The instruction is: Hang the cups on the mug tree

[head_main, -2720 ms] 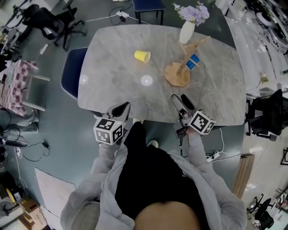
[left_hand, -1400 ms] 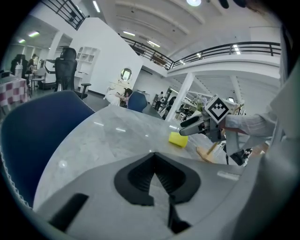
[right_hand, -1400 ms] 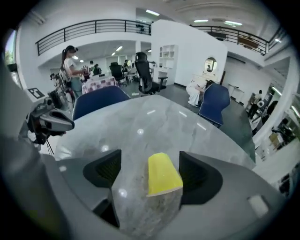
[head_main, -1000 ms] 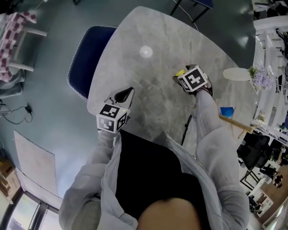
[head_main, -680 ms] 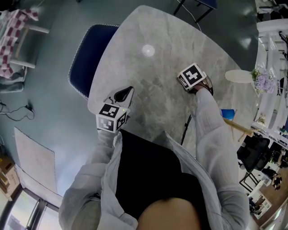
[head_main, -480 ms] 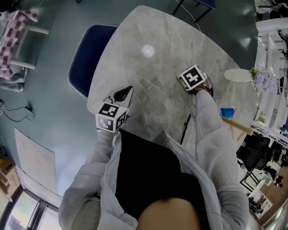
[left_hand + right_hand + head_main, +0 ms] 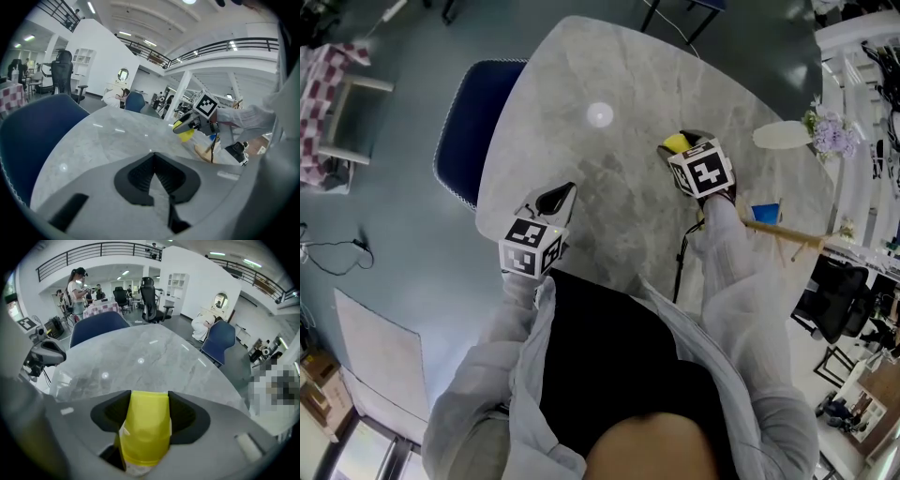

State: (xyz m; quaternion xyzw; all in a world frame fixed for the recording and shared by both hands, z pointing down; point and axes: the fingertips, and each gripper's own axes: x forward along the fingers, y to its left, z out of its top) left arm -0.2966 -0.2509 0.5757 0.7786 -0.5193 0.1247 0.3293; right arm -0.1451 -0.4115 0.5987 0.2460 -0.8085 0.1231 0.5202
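- right gripper [image 7: 145, 404]: jaws have just been closing; pads now press both sides of the yellow cup [image 7: 143, 441], about halfway shut. In the left gripper view the cup looks to be off the table [image 7: 581, 75].
- left gripper [image 7: 153, 164]: jaws together with nothing between them, hovering at the near table edge, well apart from the cup.
- mug tree [image 7: 794, 236]: at the far right of the table. The blue cup [image 7: 765, 213] sits against one branch; I can't tell how it is seated.
- risk: the yellow cup is tapered and looks thin-walled. Too light a squeeze lets it slide out along the taper; too hard a squeeze likely buckles the wall.
- risk: no handle is visible, so it probably has to go mouth-first over a branch. A wrong tilt means it misses the tip or drops off.
- risk: a careless approach bumps the blue cup and knocks it off its branch.
- risk: pushing sideways on a branch could tip or slide the tree, since the left gripper is not bracing the base.
- risk: the vase [image 7: 778, 137] with flowers [image 7: 825, 131] stands near the tree, and a wide swing could hit it.
- count: 2 cups (1 yellow, 1 blue).
- count: 1 mug tree, 1 vase, 1 bunch of flowers.
- count: 2 grippers, 1 table.
- count: 1 blue chair [image 7: 469, 131] at the table in the head view.
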